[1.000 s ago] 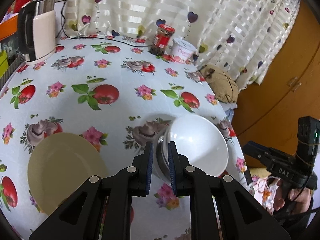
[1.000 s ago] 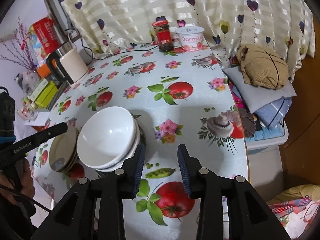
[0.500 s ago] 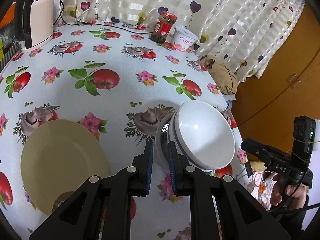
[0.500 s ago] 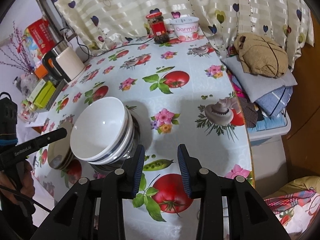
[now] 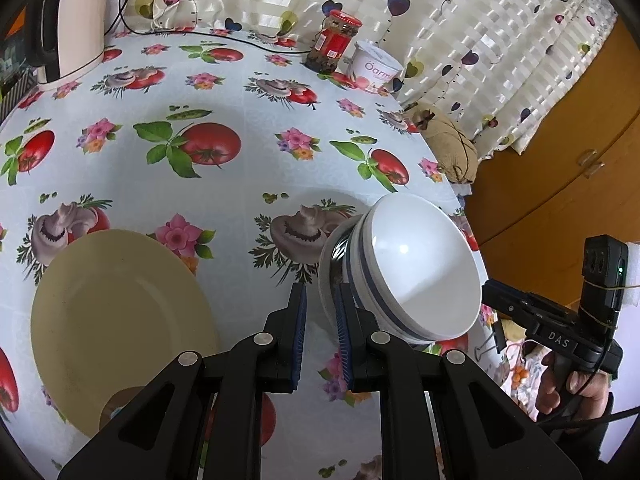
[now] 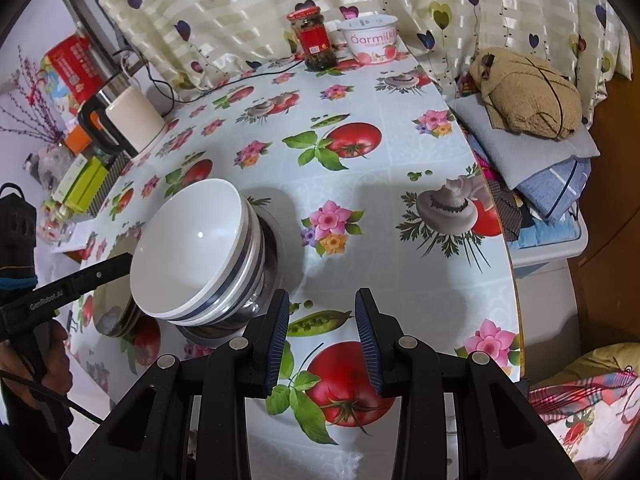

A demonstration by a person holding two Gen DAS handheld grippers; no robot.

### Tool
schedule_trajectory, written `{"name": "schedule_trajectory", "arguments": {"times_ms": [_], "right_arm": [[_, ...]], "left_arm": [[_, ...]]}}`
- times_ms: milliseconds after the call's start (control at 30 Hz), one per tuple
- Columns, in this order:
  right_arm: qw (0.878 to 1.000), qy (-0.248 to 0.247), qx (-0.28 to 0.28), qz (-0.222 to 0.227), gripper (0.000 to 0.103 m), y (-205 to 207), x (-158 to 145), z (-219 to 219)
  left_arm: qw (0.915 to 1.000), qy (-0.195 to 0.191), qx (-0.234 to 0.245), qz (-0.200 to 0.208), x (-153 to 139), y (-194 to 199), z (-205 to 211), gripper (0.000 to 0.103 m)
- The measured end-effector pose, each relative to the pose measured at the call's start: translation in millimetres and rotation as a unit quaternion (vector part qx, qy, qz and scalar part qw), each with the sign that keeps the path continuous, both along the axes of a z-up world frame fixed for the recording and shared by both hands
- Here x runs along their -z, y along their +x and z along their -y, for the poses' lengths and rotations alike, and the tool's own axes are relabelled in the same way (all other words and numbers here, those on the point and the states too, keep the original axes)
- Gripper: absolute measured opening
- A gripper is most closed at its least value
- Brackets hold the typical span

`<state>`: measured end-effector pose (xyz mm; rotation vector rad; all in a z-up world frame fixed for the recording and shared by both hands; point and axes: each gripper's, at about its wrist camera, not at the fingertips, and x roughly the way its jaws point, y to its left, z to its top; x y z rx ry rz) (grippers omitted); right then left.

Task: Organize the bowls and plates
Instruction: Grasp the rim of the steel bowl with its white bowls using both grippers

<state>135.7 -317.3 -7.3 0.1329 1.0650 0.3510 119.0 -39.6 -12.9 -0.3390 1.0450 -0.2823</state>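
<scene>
Left gripper (image 5: pixel 320 320) had its fingers pinched on the near rim of a stack of bowls (image 5: pixel 412 272): white bowls with dark bands nested in a metal one, the whole stack tipped on its side, mouth facing toward the right gripper (image 6: pixel 322 326). Whether the stack touched the tabletop (image 5: pixel 240 184) could not be told. Right gripper's fingers stood apart, nothing between them, above the cloth just right of the stack. A pale yellow plate (image 5: pixel 116 320) lay flat on the tabletop left of the left gripper. Far edge: red-lidded jar (image 5: pixel 334 42), yogurt tub (image 5: pixel 374 68), kettle (image 5: pixel 76 24).
</scene>
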Motion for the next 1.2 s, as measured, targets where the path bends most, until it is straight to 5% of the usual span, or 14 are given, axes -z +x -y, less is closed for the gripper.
{"name": "schedule_trajectory", "arguments": {"times_ms": [1200], "right_arm": [[0.995,0.067,-0.037,-0.057,0.039,24,34,-13]], "left_arm": [[0.9957,-0.066,0.006,-0.065,39,25,-4,0.016]]}}
